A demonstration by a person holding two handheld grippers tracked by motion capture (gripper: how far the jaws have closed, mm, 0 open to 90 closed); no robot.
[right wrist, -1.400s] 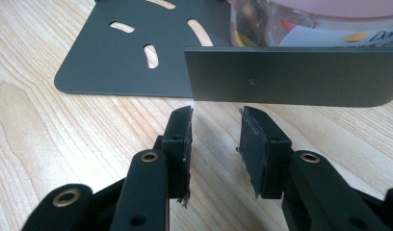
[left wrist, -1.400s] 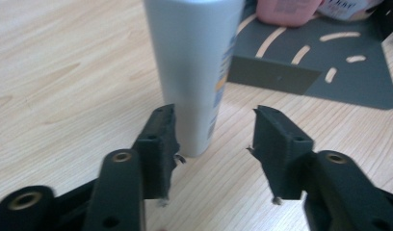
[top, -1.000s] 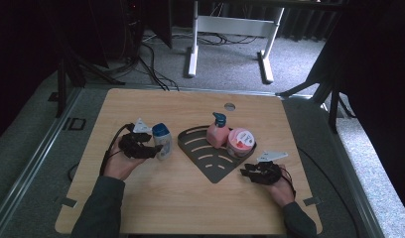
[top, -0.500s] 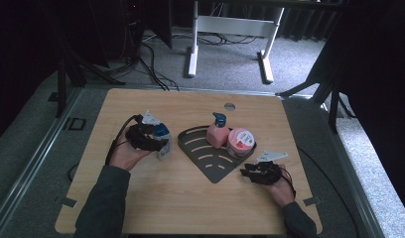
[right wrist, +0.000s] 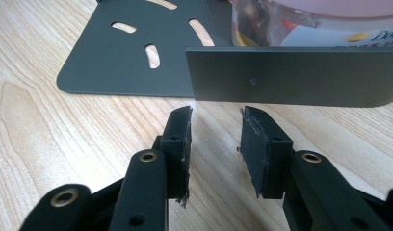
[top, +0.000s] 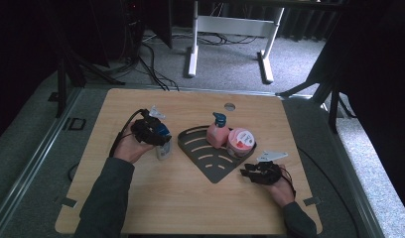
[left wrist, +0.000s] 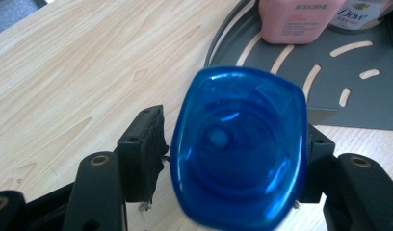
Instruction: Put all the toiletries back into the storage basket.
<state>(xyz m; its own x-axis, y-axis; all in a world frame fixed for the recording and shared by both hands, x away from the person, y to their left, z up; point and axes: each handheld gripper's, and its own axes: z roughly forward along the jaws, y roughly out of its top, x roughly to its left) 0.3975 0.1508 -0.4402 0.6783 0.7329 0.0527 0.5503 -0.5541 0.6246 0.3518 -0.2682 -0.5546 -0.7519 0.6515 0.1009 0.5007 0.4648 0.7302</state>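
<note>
Work in hand is judged to be loading toiletries onto the dark corner shelf tray (top: 205, 159), roughly two thirds done. Two items are already stood on the tray toward its back: a pink pump bottle (top: 217, 134) and, just beside it, a pink-lidded jar (top: 239, 142). One item is judged outstanding: the blue-capped bottle (top: 163, 144), seen just off the tray's left edge, its base apparently at or close to the table (top: 190, 208); whether it is lifted cannot be told.

In the left gripper view the blue cap (left wrist: 239, 149) is seen from above, sitting between the jaws of the left gripper (left wrist: 230, 159). The far-side pad is hard against the cap; a thin gap is seen at the near-side pad. The jaws have just been closing, with the bottle between them. Grip is not confirmed as firm. The tray's curved rim (left wrist: 222, 33) lies directly ahead, so remaining travel is judged short.

Right gripper (right wrist: 215, 127) is empty, jaws part open, resting low on the table just short of the tray's upright side wall (right wrist: 291, 77). Wall is not touched.
</note>
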